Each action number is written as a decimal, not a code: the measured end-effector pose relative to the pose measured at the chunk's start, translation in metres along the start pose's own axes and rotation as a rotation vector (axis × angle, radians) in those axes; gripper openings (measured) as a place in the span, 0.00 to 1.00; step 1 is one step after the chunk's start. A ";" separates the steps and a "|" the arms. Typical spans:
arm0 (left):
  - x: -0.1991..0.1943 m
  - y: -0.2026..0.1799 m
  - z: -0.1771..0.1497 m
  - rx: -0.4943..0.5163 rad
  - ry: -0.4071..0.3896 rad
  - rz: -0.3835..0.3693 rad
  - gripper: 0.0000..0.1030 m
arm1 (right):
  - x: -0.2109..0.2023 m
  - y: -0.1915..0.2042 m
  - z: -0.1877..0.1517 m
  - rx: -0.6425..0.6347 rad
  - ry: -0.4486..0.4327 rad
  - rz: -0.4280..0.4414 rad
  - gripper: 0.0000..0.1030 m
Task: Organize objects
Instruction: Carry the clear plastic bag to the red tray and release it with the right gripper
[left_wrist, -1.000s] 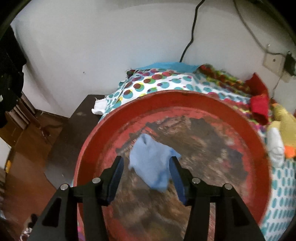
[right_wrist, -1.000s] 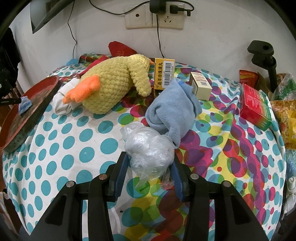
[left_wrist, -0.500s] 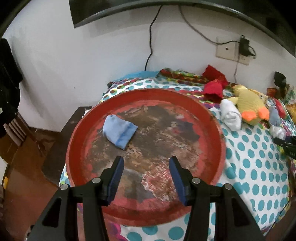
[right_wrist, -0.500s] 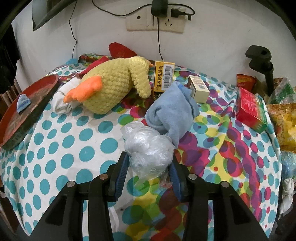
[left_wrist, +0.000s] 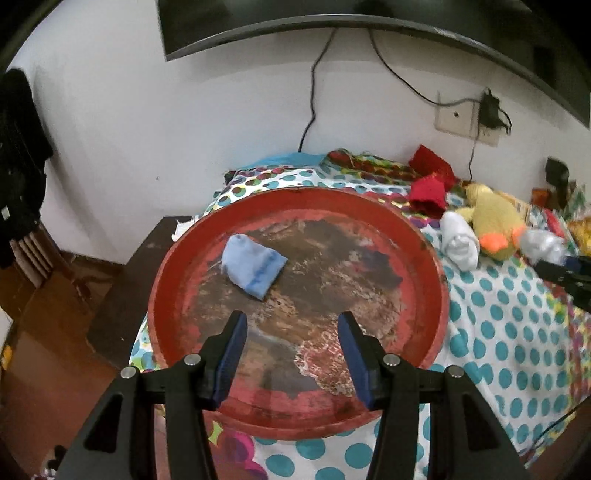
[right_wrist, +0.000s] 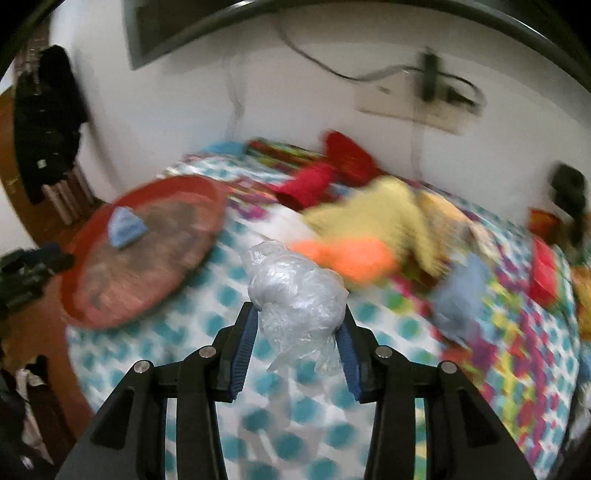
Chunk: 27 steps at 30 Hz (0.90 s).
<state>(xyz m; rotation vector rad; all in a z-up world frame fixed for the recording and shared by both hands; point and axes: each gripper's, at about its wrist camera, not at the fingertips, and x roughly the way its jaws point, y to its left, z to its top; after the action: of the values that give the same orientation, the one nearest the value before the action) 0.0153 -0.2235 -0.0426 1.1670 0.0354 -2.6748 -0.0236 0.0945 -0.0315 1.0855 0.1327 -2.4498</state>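
A round red tray (left_wrist: 424, 258) lies on the left end of the dotted tablecloth; it also shows in the right wrist view (right_wrist: 92, 306). A small light-blue folded cloth (left_wrist: 253, 264) lies inside it (right_wrist: 125, 225). My left gripper (left_wrist: 291, 332) is open and empty over the tray's near part. My right gripper (right_wrist: 297, 325) is shut on a crumpled clear plastic bag (right_wrist: 295, 291) and holds it above the cloth, to the right of the tray. The bag (left_wrist: 543, 245) and right gripper (left_wrist: 569, 275) show at the far right of the left wrist view.
A yellow plush duck (left_wrist: 493, 221) (right_wrist: 373, 229), a rolled white sock (left_wrist: 458, 243), red fabric (left_wrist: 428, 188), a grey-blue cloth (right_wrist: 458, 295) and a red box (right_wrist: 543, 273) lie on the tablecloth (left_wrist: 517, 332). A dark side table (left_wrist: 122, 295) and brown floor lie left.
My right gripper has lifted the plastic bag off the cloth and swung left toward the tray. My left gripper has drawn back and up from the blue cloth in the tray.
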 end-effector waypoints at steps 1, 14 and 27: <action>-0.002 0.007 0.001 -0.019 0.000 -0.002 0.51 | 0.008 0.017 0.012 -0.019 0.002 0.030 0.39; -0.002 0.083 0.011 -0.164 0.068 0.079 0.51 | 0.139 0.144 0.101 -0.113 0.172 0.117 0.39; 0.022 0.102 0.003 -0.211 0.143 0.071 0.51 | 0.221 0.178 0.133 -0.138 0.252 0.077 0.47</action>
<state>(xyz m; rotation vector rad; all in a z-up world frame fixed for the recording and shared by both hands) 0.0203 -0.3276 -0.0493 1.2620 0.2864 -2.4514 -0.1646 -0.1804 -0.0831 1.3070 0.3271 -2.1930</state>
